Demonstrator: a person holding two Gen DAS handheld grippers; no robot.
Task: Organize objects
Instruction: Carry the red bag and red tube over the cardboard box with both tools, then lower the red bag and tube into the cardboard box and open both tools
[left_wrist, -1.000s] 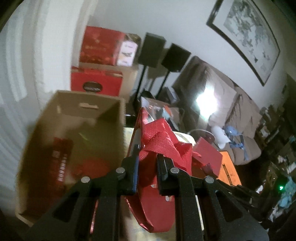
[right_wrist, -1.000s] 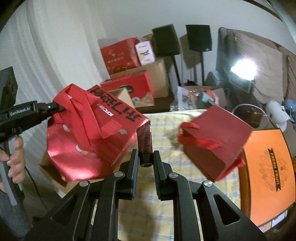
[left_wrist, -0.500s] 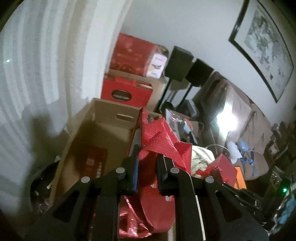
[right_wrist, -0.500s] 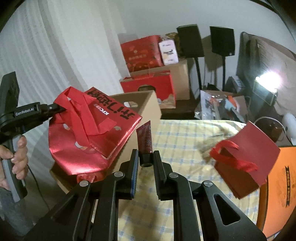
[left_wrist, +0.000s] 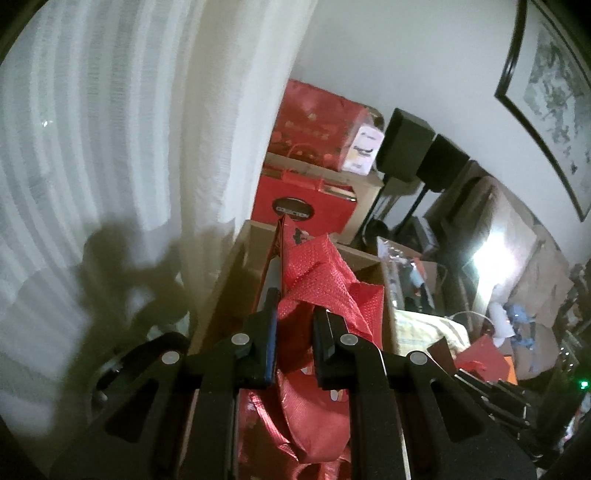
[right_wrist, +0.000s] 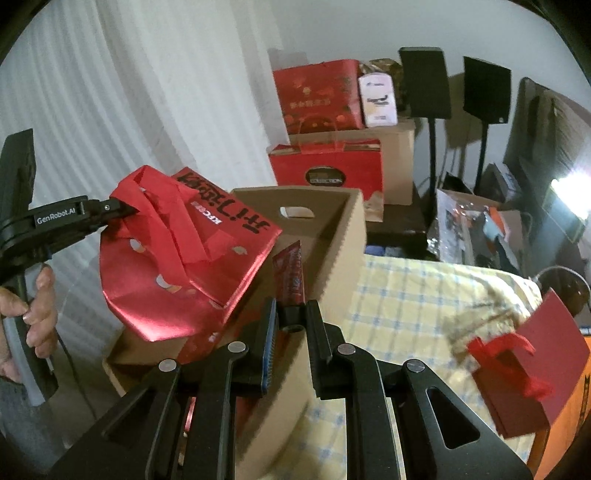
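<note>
Both grippers loaded over the open cardboard box

The left gripper (right_wrist: 127, 211) has its jaws clenched on the ribbon handles of a shiny red gift bag (right_wrist: 184, 266), which hangs tilted above the cardboard box (right_wrist: 332, 236) (black lettering shows on the bag's upper face). The right gripper (right_wrist: 291, 321) has its jaws clamped on the lower end of a small red packet (right_wrist: 290, 275), held upright just over the box's near wall. The box stands against the left edge of a bed (right_wrist: 424, 295) with a yellow checked cover; a dark red gift bag (right_wrist: 532, 373) lies near the cover's right edge.
</note>
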